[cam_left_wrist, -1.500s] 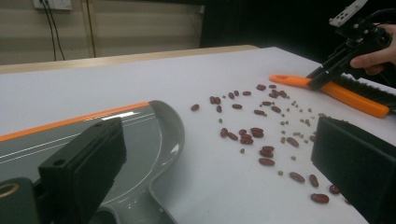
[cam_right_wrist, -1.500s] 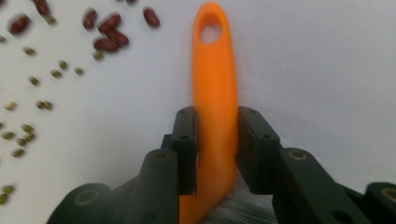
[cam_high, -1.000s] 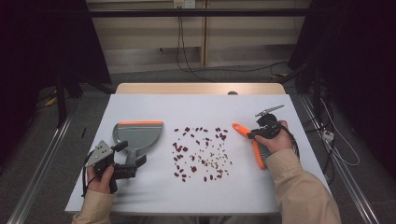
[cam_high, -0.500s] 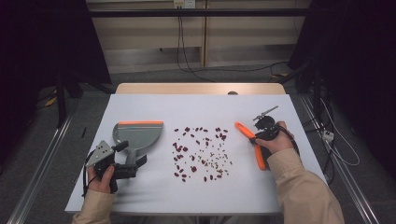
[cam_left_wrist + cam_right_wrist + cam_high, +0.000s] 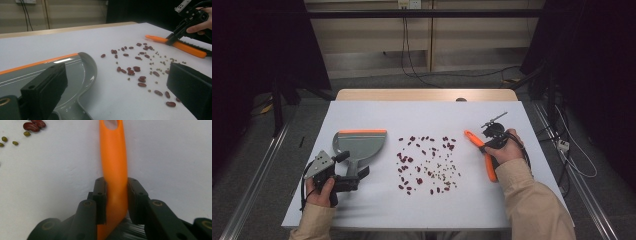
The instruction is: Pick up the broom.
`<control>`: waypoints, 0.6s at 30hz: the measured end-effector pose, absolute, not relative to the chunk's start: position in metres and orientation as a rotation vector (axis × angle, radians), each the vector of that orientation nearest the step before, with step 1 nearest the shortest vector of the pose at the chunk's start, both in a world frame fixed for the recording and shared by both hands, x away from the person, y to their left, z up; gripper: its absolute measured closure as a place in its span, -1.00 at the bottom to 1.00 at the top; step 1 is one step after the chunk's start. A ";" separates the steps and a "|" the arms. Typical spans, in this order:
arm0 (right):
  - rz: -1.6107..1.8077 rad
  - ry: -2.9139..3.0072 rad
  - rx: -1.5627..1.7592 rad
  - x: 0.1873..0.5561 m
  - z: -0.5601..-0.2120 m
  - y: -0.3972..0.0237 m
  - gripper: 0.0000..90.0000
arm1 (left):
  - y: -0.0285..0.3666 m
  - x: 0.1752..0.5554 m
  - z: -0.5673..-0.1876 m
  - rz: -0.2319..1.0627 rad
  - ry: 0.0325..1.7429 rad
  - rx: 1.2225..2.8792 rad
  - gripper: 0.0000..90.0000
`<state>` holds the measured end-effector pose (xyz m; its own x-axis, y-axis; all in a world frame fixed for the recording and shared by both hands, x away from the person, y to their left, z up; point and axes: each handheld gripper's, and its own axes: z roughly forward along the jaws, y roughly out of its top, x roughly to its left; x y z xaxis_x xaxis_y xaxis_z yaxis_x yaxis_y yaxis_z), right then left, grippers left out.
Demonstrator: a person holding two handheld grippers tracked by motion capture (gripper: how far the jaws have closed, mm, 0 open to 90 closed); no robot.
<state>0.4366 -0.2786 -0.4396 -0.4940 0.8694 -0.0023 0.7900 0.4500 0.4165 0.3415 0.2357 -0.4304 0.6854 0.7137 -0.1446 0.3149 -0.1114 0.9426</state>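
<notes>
A grey dustpan (image 5: 361, 145) with an orange lip lies on the left of the white table (image 5: 362, 212). My left gripper (image 5: 358, 178) stands open at its handle, the jaws wide apart in the left gripper view (image 5: 116, 85) with the dustpan (image 5: 62, 72) just ahead. Red and small green beans (image 5: 427, 162) are scattered across the middle of the table and appear again as beans (image 5: 135, 68) past my jaws. My right gripper (image 5: 116, 200) is shut on the orange handle of a brush (image 5: 113, 162) lying flat on the table. From above, the brush (image 5: 478, 147) lies right of the beans under the right gripper (image 5: 490, 141).
The table's far edge is a wooden strip (image 5: 427, 95). Cables (image 5: 412, 55) run over the floor behind it, and metal rails (image 5: 252, 185) flank both sides. Bare white surface lies in front of the beans.
My left gripper has edged slightly right toward the dustpan handle. The right gripper and the brush have barely shifted.
</notes>
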 end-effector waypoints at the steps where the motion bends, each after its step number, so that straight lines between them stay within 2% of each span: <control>1: 0.533 2.482 1.435 0.436 -0.439 -0.277 0.59 | 0.236 0.342 -0.431 0.417 0.836 1.705 -0.93; 10: 0.648 2.402 1.435 0.428 -0.430 -0.287 0.59 | 0.236 0.341 -0.430 0.422 0.840 1.703 -0.93; 18: 0.968 2.207 1.356 0.397 -0.407 -0.300 0.59 | 0.229 0.339 -0.425 0.434 0.834 1.691 -0.93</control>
<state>0.3968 -0.2999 -0.4070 -0.4658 0.8841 0.0380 0.6268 0.2993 0.7194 0.3395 0.2294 -0.4245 0.6798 0.7205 -0.1368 0.3010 -0.1040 0.9479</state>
